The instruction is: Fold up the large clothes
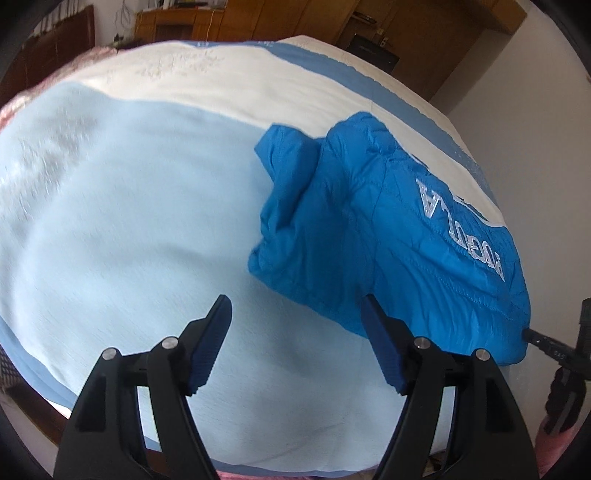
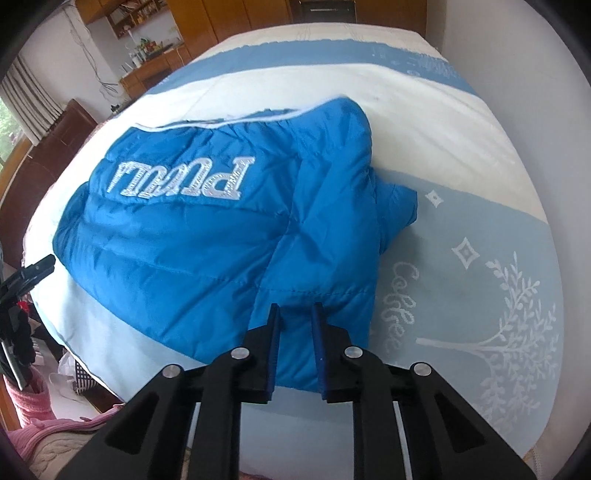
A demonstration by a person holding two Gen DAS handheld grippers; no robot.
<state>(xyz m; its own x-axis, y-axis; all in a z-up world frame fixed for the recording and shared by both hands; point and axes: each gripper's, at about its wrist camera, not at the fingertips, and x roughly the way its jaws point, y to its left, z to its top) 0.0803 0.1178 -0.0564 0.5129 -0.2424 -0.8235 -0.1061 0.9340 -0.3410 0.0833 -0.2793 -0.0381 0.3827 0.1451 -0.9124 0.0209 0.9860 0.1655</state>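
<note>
Before me a bed (image 2: 443, 122) fills the room, its pale blue and cream cover (image 1: 129, 221) lit by daylight. Wooden cabinets (image 1: 280, 18) line the far wall. A curtained window (image 2: 14, 110) glows beside white walls (image 2: 517, 55).

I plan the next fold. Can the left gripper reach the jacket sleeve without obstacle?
Probably yes: the left gripper is open over bare blanket, and nothing lies between it and the sleeve.

Bare blanket (image 1: 129, 221) is lying open from 9 to 12 o'clock of the left gripper (image 1: 295, 325). Blue jacket (image 1: 388, 229) is blocking at 2 o'clock, bulking at 12 before the right gripper (image 2: 295, 317); free bedspread at 3.
</note>
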